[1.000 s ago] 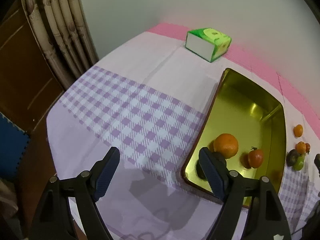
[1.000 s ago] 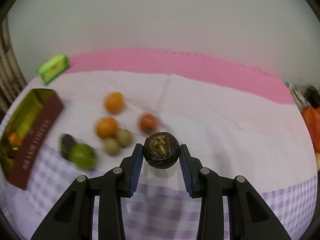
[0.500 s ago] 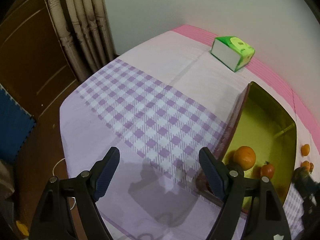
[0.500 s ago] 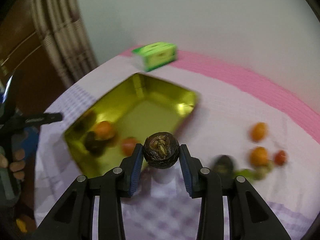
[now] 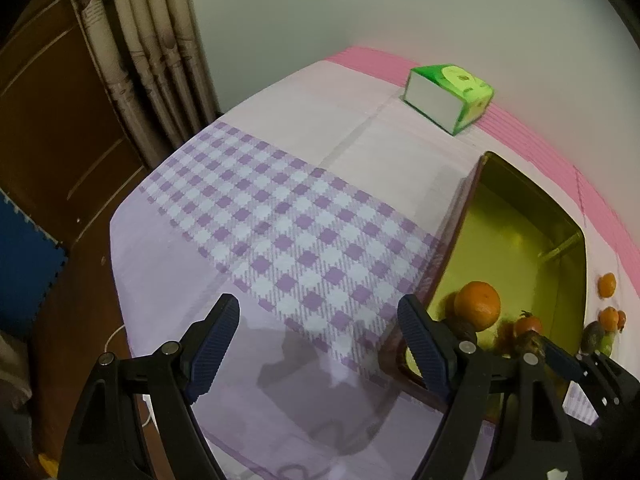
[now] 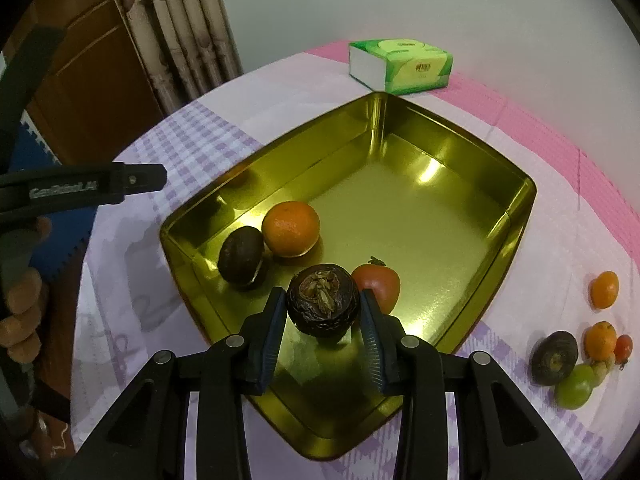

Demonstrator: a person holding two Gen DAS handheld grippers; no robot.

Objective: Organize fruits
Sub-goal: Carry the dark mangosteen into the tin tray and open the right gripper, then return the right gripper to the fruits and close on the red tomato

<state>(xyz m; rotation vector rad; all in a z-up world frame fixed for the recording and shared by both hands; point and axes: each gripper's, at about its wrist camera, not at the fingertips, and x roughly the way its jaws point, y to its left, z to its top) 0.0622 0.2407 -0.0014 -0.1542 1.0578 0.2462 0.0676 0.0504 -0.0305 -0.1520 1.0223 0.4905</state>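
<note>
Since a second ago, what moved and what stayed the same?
The right gripper carried the dark wrinkled fruit from above the loose fruits on the cloth across to above the gold tray, beside the tomato. It stayed clamped on the fruit. The left gripper stayed open and empty over the checked cloth. The tray's fruits did not move.

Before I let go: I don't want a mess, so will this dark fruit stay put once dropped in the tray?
The dark fruit looks round, so it may roll on the smooth tray floor. The tray walls should contain it. Its wrinkled, split top suggests soft skin, so the right gripper should probably release it low.
</note>
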